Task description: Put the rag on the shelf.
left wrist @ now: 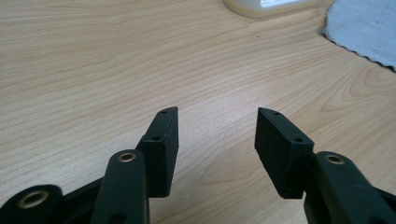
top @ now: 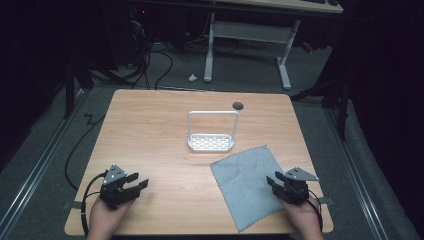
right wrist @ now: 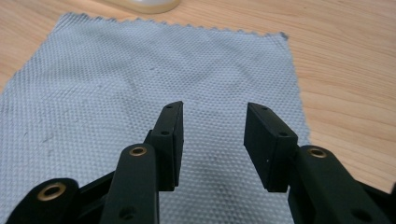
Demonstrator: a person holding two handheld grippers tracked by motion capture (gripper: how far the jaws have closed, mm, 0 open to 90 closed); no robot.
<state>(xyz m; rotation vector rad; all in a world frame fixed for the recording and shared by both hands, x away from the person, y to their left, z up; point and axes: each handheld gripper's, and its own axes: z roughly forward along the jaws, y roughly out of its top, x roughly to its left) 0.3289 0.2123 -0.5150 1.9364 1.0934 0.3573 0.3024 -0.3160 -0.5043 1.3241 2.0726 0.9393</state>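
High view: the right gripper is poised over the grey cloth, fingers wide and empty — an edge should be pinched cleanly; the left gripper is also spread.

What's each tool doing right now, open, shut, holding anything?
Left tool: open, empty, above bare wooden table.
Right tool: open, empty, above the grey cloth; contact with it cannot be told.
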